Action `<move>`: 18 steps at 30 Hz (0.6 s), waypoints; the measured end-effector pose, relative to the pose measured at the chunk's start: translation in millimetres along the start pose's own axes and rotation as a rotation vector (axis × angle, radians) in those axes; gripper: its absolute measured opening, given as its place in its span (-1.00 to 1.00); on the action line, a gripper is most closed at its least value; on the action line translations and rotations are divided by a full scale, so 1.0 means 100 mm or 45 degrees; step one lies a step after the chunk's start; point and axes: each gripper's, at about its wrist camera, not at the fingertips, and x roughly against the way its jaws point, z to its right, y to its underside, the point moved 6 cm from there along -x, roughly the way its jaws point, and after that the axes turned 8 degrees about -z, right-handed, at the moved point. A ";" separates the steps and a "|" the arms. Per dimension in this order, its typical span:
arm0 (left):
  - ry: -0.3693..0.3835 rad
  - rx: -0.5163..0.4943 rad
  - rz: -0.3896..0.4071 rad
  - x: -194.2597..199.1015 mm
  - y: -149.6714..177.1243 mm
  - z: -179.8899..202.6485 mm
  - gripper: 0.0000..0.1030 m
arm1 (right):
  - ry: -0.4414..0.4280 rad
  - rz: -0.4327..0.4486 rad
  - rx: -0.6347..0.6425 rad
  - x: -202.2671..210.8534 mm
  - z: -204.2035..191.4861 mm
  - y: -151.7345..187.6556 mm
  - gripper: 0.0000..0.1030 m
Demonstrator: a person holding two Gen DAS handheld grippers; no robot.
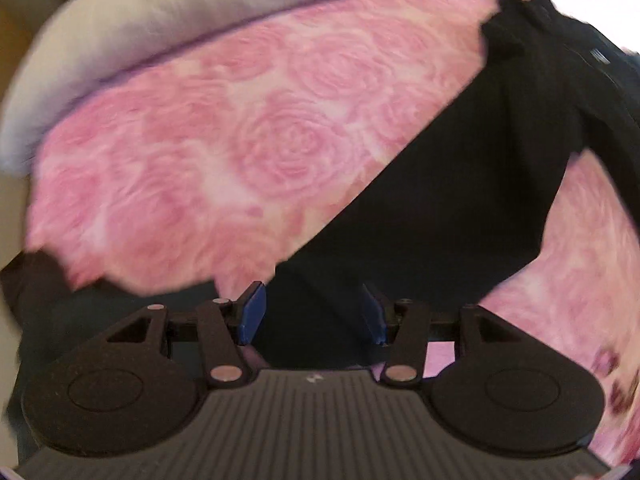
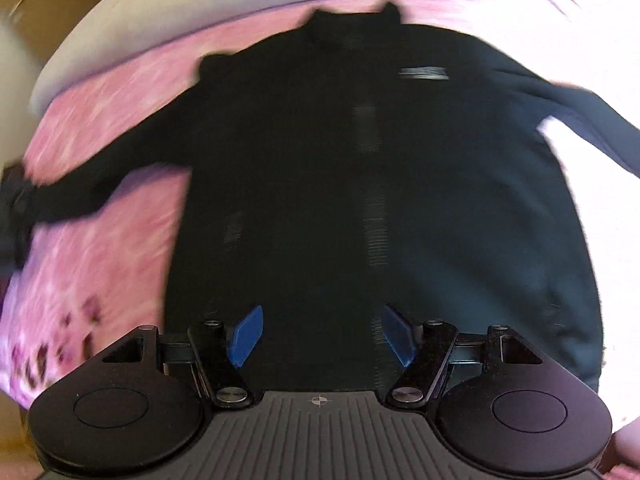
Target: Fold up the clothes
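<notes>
A black jacket (image 2: 360,184) lies spread flat on a pink rose-patterned bedcover (image 1: 224,152), collar at the far end and both sleeves out to the sides. A small white label (image 2: 424,72) shows on its chest. My right gripper (image 2: 322,320) hovers over the near hem, jaws open, with the blue pads (image 2: 248,336) clear of the cloth. In the left wrist view one sleeve (image 1: 460,200) runs diagonally from the upper right down to my left gripper (image 1: 312,300). That gripper is open over the sleeve's lower end, and black cloth shows between its blue pads (image 1: 253,314) without being pinched.
A white pillow or sheet (image 1: 160,12) runs along the far edge of the bed. A blurred dark shape (image 1: 36,280) sits at the left edge of the cover. The pink cover lies bare to the left of the sleeve.
</notes>
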 end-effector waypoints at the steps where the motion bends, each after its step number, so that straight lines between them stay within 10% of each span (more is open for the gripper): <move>1: 0.036 -0.021 -0.030 -0.12 -0.03 -0.05 -0.11 | 0.006 -0.006 0.046 -0.01 -0.17 -0.01 0.35; 5: 0.130 0.004 -0.202 -0.45 0.08 -0.09 -1.00 | 0.050 -0.030 0.153 -0.06 -0.62 -0.07 0.36; 12: -0.087 0.252 -0.091 -0.02 0.42 -0.64 -1.00 | 0.045 0.005 0.050 0.03 -0.76 -0.06 0.36; 16: 0.047 0.244 -0.047 -0.02 0.45 -0.65 -0.93 | 0.040 -0.010 -0.080 -0.01 -0.73 -0.01 0.36; 18: 0.121 0.214 -0.023 -0.04 0.41 -0.63 -0.44 | 0.018 -0.002 -0.131 0.02 -0.73 0.02 0.36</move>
